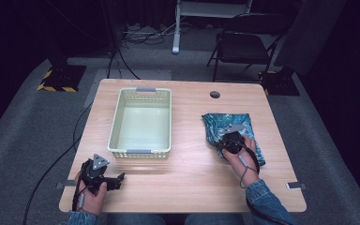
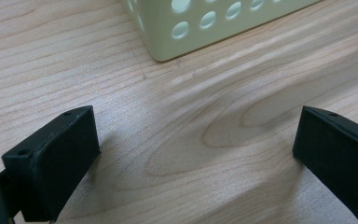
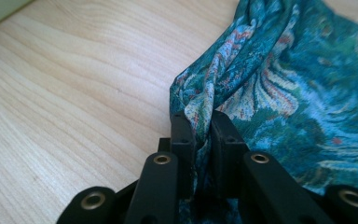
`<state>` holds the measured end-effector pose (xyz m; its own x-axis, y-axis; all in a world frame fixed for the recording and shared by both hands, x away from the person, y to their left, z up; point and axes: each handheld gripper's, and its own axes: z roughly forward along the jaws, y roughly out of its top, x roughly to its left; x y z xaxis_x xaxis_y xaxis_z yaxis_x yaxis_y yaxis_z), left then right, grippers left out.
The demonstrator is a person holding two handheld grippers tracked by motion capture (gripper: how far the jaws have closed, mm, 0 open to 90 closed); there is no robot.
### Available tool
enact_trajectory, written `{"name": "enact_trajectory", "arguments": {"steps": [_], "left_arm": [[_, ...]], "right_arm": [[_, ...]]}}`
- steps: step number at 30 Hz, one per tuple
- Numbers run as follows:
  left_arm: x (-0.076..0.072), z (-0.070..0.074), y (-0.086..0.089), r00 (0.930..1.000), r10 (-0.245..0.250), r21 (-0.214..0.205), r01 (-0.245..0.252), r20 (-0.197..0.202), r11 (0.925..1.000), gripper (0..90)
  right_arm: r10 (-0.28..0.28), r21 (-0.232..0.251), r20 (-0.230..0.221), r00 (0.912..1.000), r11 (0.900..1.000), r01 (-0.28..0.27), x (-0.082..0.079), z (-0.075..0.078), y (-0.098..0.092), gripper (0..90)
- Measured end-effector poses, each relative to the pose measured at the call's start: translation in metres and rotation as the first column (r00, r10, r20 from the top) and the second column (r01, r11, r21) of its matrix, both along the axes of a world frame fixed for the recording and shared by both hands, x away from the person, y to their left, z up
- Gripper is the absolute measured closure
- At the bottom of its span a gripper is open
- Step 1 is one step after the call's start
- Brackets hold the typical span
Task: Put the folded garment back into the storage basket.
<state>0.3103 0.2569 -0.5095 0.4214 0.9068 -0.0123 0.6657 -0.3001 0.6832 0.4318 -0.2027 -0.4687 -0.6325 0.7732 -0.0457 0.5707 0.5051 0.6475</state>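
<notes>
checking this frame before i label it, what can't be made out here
- Right claw tips: high view, hidden under the hand and its body.
- Cloth far part: right gripper view, cut off by the edges.
- Basket: left gripper view, cut off by the top edge.
- Floor clutter beyond the table: high view, too dark.

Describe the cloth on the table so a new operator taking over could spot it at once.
Start at the wooden table and find the pale perforated basket left of centre. The cloth lies to its right, a crumpled piece on the table's right side. Nothing else there is patterned: teal with light blue and reddish swirls, one edge pinched in the right gripper.
</notes>
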Motion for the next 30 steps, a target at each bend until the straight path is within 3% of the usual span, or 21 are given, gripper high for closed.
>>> {"name": "enact_trajectory", "arguments": {"steps": [6, 14, 24, 30], "left_arm": [[0.0, 0.0, 0.0, 1.0, -0.001, 0.0, 0.001, 0.0, 1.0, 0.3], [0.0, 0.0, 0.0, 1.0, -0.002, 0.0, 0.002, -0.001, 1.0, 0.3], [0.0, 0.0, 0.0, 1.0, -0.004, -0.001, 0.004, -0.001, 1.0, 0.3], [0.0, 0.0, 0.0, 1.0, -0.004, -0.001, 0.004, -0.002, 1.0, 0.3]], "right_arm": [[-0.005, 0.006, 0.018, 0.9998, 1.0, 0.004, -0.001, 0.013, -0.004, 82.6], [-0.016, 0.031, 0.069, 0.9975, 0.9994, 0.013, -0.002, 0.049, -0.011, 83.4], [-0.029, 0.04, 0.104, 0.9942, 0.9989, 0.025, -0.002, 0.08, -0.011, 83.6], [-0.039, 0.081, 0.124, 0.9916, 0.9963, 0.029, -0.004, 0.1, -0.01, 83.7]]}}
